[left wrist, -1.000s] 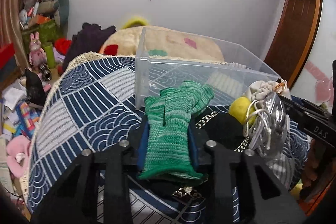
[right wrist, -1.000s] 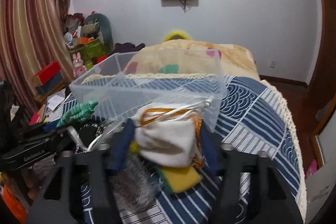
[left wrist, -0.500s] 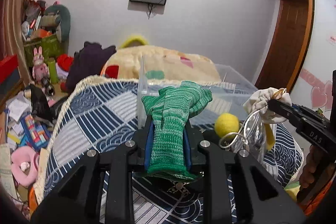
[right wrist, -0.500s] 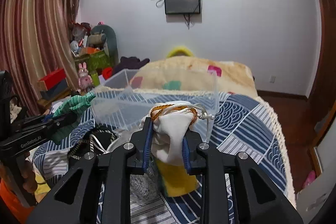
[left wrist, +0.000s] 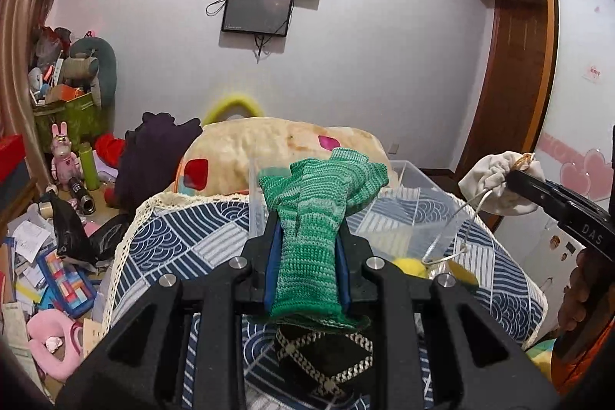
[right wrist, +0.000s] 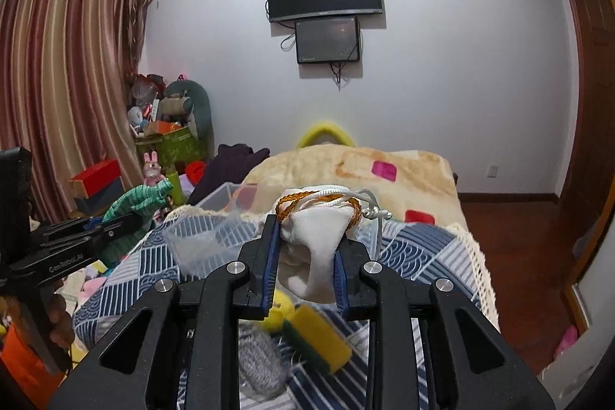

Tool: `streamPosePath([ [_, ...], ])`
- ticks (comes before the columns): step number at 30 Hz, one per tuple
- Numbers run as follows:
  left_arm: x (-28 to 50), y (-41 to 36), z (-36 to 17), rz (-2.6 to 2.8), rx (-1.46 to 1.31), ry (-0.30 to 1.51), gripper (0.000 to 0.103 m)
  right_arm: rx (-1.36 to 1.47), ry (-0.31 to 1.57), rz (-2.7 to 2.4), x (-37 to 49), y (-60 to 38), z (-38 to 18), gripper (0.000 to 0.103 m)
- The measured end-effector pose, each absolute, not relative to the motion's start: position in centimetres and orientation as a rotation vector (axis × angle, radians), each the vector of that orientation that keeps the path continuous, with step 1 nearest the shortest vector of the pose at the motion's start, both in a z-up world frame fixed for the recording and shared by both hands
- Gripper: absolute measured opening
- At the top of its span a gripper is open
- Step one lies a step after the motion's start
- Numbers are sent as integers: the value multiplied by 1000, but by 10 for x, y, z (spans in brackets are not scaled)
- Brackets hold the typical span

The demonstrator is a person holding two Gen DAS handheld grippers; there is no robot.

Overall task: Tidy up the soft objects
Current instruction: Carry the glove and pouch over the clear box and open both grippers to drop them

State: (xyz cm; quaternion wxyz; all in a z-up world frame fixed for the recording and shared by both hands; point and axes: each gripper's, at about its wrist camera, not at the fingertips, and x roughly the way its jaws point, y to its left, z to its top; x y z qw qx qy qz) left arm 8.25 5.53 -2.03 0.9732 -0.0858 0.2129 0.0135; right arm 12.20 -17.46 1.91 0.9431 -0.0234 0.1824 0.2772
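Observation:
My left gripper [left wrist: 307, 237] is shut on a green knitted glove [left wrist: 315, 218] and holds it up above the bed. It also shows at the left of the right wrist view [right wrist: 130, 218]. My right gripper [right wrist: 305, 237] is shut on a white drawstring pouch [right wrist: 317, 237] with orange and white cords; the pouch also shows at the right of the left wrist view [left wrist: 496, 183]. A clear plastic bin [left wrist: 415, 214] stands on the blue patterned bedspread [left wrist: 184, 241] beyond both grippers.
On the bedspread lie a yellow ball [right wrist: 280, 306], a yellow-green sponge [right wrist: 319, 337], a steel scourer [right wrist: 261, 367] and a black cloth with a chain [left wrist: 326, 360]. A beige blanket [left wrist: 269, 145] lies behind the bin. Clutter covers the floor at left [left wrist: 46, 275].
Both grippers have risen with their loads. The glove and the pouch are now well above the bedspread, and the bin sits lower in both views.

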Motion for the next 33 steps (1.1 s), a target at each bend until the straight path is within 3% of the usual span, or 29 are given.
streamPosePath([
  [17, 142, 68, -16, 15, -173, 477, 25, -81, 352, 548, 161, -142, 29, 22],
  [33, 200, 56, -43, -23, -113, 649, 25, -209, 610, 584, 202, -119, -17, 22],
])
